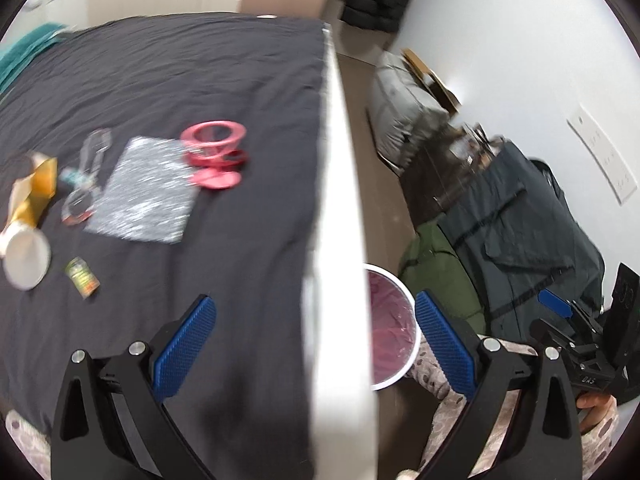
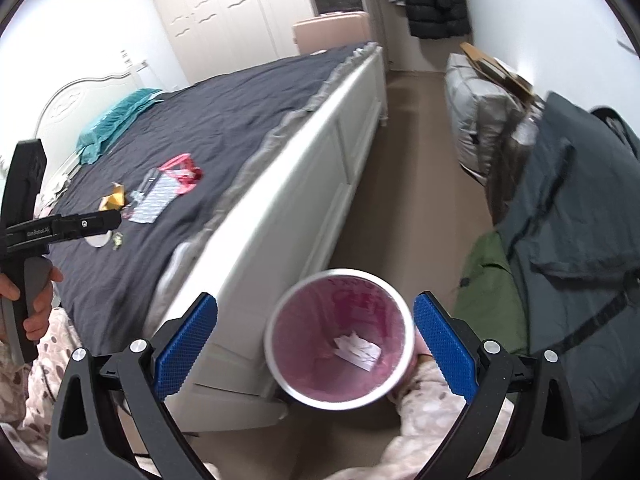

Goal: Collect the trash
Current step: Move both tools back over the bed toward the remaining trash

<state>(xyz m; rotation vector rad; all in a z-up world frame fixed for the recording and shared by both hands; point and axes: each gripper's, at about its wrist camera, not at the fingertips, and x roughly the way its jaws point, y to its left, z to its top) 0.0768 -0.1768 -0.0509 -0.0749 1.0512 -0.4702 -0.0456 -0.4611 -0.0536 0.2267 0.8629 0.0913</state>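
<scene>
Trash lies on the dark bedspread (image 1: 208, 80): a white paper cup (image 1: 25, 255), a yellow wrapper (image 1: 38, 184), a small green can (image 1: 83, 277), clear plastic packaging (image 1: 86, 176), a silvery sheet (image 1: 146, 192) and a pink plastic holder (image 1: 216, 152). A round bin with a pink liner (image 2: 340, 332) stands on the floor by the bed; a white paper scrap (image 2: 358, 350) lies inside. My left gripper (image 1: 316, 344) is open and empty over the bed's edge. My right gripper (image 2: 316, 344) is open and empty above the bin.
The white bed frame (image 2: 320, 184) runs along a narrow floor strip (image 2: 416, 152). Dark and green jackets (image 2: 568, 240) and a grey bag (image 2: 480, 120) crowd the right wall. A teal pillow (image 2: 116, 120) lies at the headboard. The left gripper's body (image 2: 60, 228) shows over the bed.
</scene>
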